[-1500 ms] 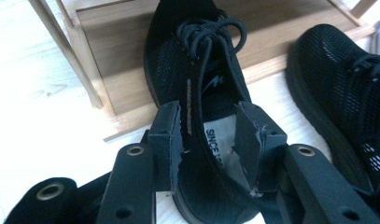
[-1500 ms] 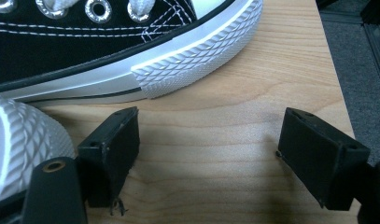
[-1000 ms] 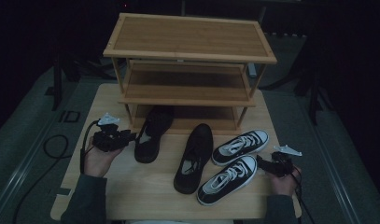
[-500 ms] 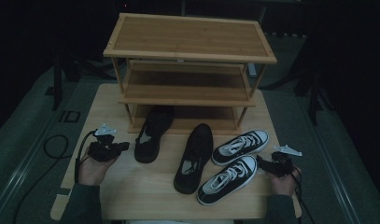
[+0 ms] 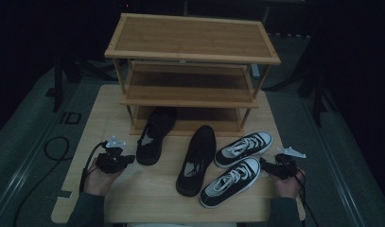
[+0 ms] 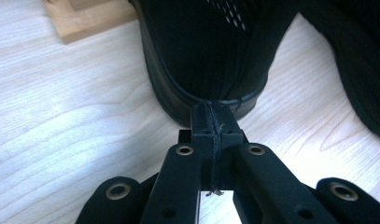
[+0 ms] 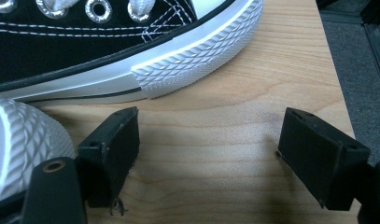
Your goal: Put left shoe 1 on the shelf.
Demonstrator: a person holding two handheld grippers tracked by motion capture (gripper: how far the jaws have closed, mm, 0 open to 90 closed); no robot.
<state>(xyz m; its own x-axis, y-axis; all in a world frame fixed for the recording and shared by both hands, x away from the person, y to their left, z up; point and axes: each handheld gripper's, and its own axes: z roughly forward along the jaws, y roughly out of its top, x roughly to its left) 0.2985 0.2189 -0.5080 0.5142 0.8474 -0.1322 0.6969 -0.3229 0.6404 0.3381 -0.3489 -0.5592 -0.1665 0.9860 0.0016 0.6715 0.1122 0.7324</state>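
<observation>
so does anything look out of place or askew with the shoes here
The four shoes sit loose on the table, not on the shoe rack, whose shelves are bare. The left black shoe has its toe under the bottom shelf; the other black shoe and both sneakers angle differently. Nothing looks damaged.

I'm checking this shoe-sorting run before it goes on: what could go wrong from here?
The left gripper is shut empty, its tips at the heel of the left black shoe. Unless it reopens, it will likely push that shoe toward the bamboo rack rather than grasp it.

The right gripper stands open beside the rubber toe cap of a black-and-white sneaker. A grip there could slip, and the second sneaker lies close enough to get knocked.
</observation>
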